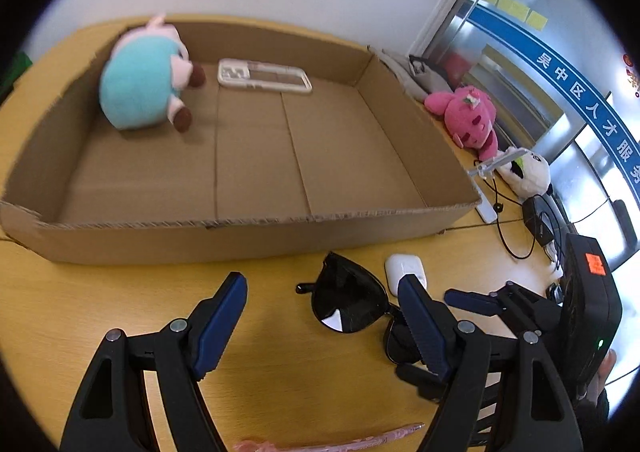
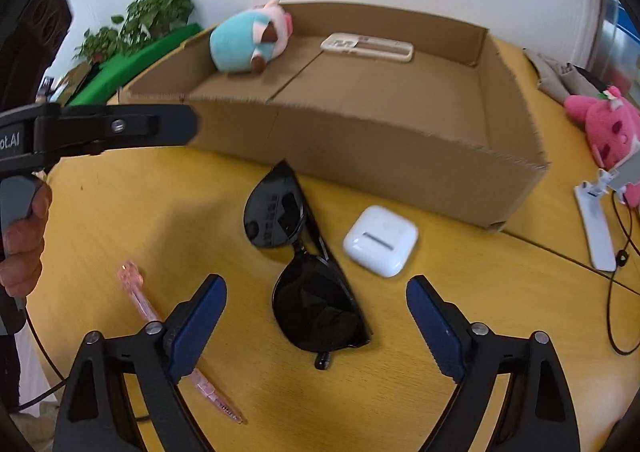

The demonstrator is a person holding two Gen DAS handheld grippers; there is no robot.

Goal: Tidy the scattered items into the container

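Two grippers hang over the yellow table (image 2: 120, 212), both with jaws apart and nothing between the pads. The right gripper (image 2: 316, 326) stands wide over the sunglasses (image 2: 308, 272), which lie folded on the table just under its fingers; no pad touches them. The left gripper (image 1: 322, 326) is also released, and in its own view its right finger is in front of one lens, but I cannot tell if it touches.

I judge that the step in hand is the reach for the sunglasses. For the next move the right gripper needs to go lower and close across the frame, not on the lens, and then lift it over the near wall of the cardboard box (image 2: 360, 140).

Beside the sunglasses lies a white earbud case (image 2: 380, 240), very near, so a finger can push it by mistake. A pink pen (image 2: 176, 344) lies under the right gripper's left finger and also waits. The two grippers are close together and may hinder each other.

Farther, the box already holds a blue plush toy (image 1: 140, 88) and a clear phone case (image 1: 264, 76). Outside it, on the right side, lie a pink plush toy (image 1: 468, 116), a white plush toy (image 1: 528, 172) and black cables (image 1: 516, 236)
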